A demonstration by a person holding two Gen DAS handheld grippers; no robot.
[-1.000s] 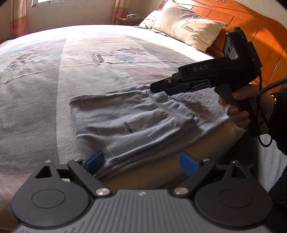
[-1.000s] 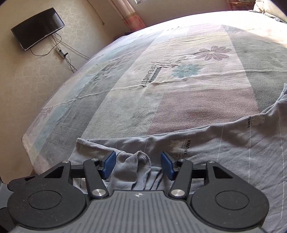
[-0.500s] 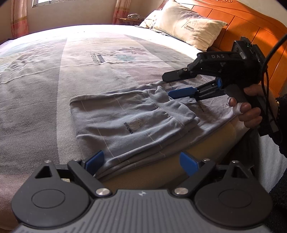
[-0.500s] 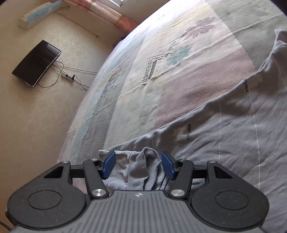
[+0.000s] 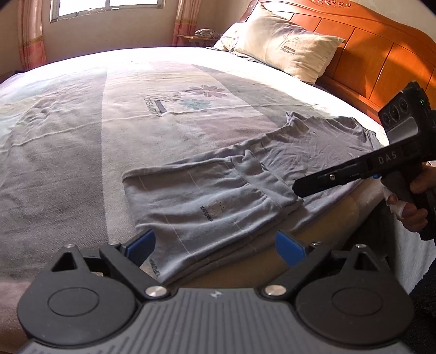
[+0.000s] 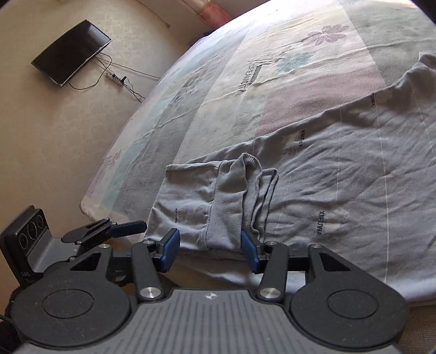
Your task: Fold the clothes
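Between right gripper [image 6: 209,249] closing jaws, trousers [image 6: 313,196].

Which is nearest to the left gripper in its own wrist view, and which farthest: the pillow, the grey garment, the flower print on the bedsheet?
1. Grey garment, lying at the left gripper fingers.
2. Flower print, mid-bed.
3. Pillow, by the headboard, upper right.

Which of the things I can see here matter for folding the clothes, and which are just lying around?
Part of the job:
- grey garment, partly folded at the bed edge
- left gripper, fingers open
- right gripper, fingers closing, nothing pinched
- bed sheet, the folding surface

Just lying about:
- pillow
- headboard
- wall television
- window
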